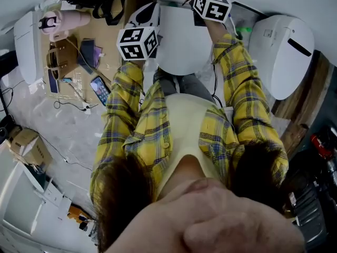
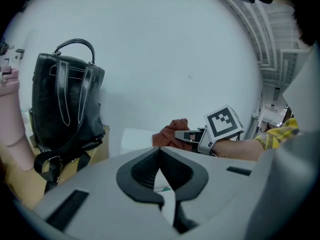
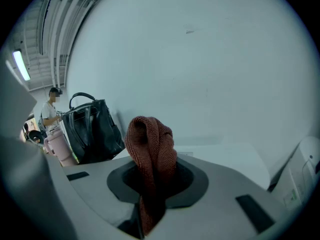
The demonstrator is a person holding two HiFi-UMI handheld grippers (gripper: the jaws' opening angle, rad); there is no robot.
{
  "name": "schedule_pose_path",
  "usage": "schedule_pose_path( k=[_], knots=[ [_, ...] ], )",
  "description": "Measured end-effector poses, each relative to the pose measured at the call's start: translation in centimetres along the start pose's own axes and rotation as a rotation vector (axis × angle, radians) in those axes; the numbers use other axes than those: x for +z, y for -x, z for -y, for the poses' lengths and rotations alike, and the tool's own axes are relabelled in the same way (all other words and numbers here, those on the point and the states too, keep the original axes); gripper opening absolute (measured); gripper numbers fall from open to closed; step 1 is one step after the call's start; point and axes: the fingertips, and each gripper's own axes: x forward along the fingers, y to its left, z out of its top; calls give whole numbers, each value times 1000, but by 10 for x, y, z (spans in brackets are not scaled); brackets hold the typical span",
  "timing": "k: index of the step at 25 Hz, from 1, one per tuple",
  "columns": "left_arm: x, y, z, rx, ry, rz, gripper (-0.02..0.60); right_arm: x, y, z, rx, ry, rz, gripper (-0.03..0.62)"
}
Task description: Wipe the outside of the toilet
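The white toilet stands straight ahead of me below a pale wall. Its flat white tank top shows in the right gripper view. My right gripper is shut on a rust-brown knitted cloth, which bunches up above the jaws. In the left gripper view that cloth hangs over the tank, beside the right gripper's marker cube. My left gripper is shut with nothing in it and hovers over the bowl's left side, under its marker cube.
A black leather bag and a pink bottle sit left of the toilet on a cardboard surface. A phone and cables lie on the floor at left. Another white toilet seat unit stands to the right.
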Motion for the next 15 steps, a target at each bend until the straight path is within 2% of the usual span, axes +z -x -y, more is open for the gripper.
schedule_pose_path(
  k=[15],
  knots=[
    [-4, -24, 39, -113, -39, -33, 8, -4, 58, 107, -220, -58, 28, 82]
  ],
)
